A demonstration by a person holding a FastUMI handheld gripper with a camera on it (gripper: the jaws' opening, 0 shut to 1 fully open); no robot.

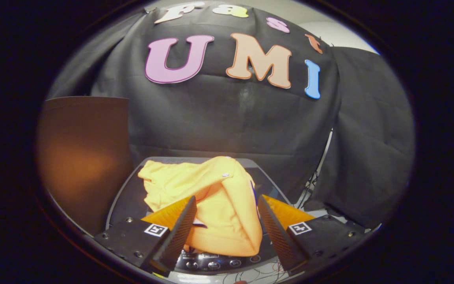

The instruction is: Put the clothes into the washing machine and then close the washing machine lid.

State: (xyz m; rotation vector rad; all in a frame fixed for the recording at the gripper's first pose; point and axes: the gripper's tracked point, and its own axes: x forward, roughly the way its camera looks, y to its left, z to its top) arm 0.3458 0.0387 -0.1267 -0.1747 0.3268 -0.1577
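Note:
A yellow-orange garment (211, 197) lies bunched on the dark lid (130, 205) of the washing machine, which is down. My gripper (226, 199) is open, its two fingers standing either side of the garment's near part. The left finger (179, 230) overlaps the cloth's left side, and the right finger (274, 232) sits just off its right edge. Whether either finger touches the cloth is unclear. The machine's control panel (211, 263) with round buttons shows below the garment, between the fingers.
A tall brown panel (83, 157) stands close on the machine's left. Black cloth (227, 118) hangs right behind the machine. A metal stand and more black cloth (369, 157) are on the right. Thin wires (258, 276) lie in front of the control panel.

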